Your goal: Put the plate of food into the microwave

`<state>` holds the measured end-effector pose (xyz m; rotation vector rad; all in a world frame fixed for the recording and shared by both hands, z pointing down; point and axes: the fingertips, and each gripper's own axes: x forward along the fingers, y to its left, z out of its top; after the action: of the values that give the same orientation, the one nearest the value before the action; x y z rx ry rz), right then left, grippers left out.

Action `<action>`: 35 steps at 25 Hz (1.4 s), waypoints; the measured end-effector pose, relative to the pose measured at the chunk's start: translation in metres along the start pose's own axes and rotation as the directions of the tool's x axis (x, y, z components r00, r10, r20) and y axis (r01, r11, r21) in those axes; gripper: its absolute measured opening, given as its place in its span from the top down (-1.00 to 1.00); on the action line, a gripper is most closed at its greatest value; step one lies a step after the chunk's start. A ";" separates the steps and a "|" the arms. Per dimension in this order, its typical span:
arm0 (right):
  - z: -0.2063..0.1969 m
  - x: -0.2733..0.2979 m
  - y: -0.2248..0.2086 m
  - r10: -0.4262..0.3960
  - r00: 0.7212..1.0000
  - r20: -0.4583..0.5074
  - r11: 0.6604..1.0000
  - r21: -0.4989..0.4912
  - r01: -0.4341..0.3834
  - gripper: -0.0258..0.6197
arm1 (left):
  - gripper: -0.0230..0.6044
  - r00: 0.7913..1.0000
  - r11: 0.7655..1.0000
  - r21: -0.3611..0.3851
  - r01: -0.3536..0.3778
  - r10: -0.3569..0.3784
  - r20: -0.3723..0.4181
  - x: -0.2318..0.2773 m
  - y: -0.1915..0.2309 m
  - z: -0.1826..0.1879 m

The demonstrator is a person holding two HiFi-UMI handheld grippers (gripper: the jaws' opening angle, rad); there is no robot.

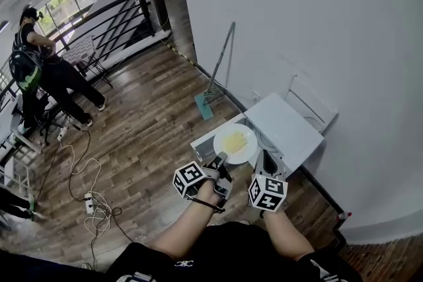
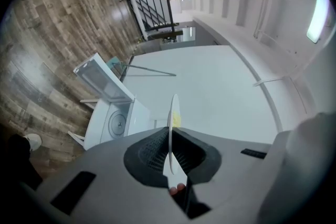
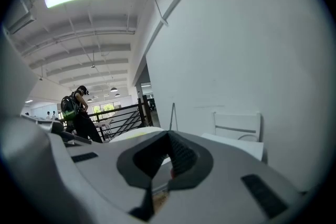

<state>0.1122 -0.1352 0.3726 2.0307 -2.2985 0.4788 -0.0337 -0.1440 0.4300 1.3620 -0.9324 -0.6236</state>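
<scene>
**A:** Head view first. Where do things stand?

**B:** The white microwave [image 1: 287, 122] sits against the wall [image 1: 317, 23], and its door [image 2: 102, 78] is swung open. The plate [image 1: 235, 143] with the yellow food [image 1: 233, 140] hangs just in front of the opening, not yet inside.

**A:** And the grip?

**B:** The left gripper [image 1: 221, 160] is clamped on the plate's near rim, and its own view shows the rim pinched edge-on between the pads. The right gripper [image 1: 266, 162] is just beside the plate with its jaws together. I see nothing between them.

**A:** How would you finish well?

**B:** It's a one-sided hold, so I'd keep the plate level. Clear the door edge, aim for the turntable [image 2: 118, 123], and set the plate down before letting go.

**A:** Any writing?

**B:** None legible. There are only the square patterns on the marker cubes [image 1: 192, 179].
</scene>
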 end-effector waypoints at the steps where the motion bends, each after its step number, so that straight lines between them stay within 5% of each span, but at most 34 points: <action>1: 0.000 0.004 -0.005 0.008 1.000 -0.004 1.000 -0.001 -0.008 0.90 | 0.89 1.000 1.000 0.006 -0.004 0.004 0.005 0.006 -0.001 -0.002; 12: -0.008 0.041 -0.041 0.017 0.998 -0.060 1.000 0.011 -0.016 0.90 | 0.89 0.997 0.997 0.011 -0.073 0.073 -0.002 0.054 0.020 -0.014; 20: -0.023 0.056 -0.058 -0.008 0.994 -0.105 1.000 0.007 0.009 0.90 | 0.89 0.993 0.996 0.045 -0.081 0.085 -0.082 0.080 0.050 -0.014; 27: -0.064 0.060 -0.077 -0.028 0.984 -0.178 0.998 -0.065 0.017 0.90 | 0.89 0.987 0.996 0.021 -0.081 0.083 -0.138 0.105 0.128 -0.030; 35: -0.170 0.079 -0.087 -0.022 0.949 -0.314 0.998 -0.058 0.004 0.90 | 0.89 0.978 0.992 0.003 -0.124 0.122 -0.167 0.146 0.242 -0.031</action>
<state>0.1559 -0.1763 0.5696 1.7910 -2.0836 0.6740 0.0341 -0.2153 0.6966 1.3174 -0.8703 -0.4116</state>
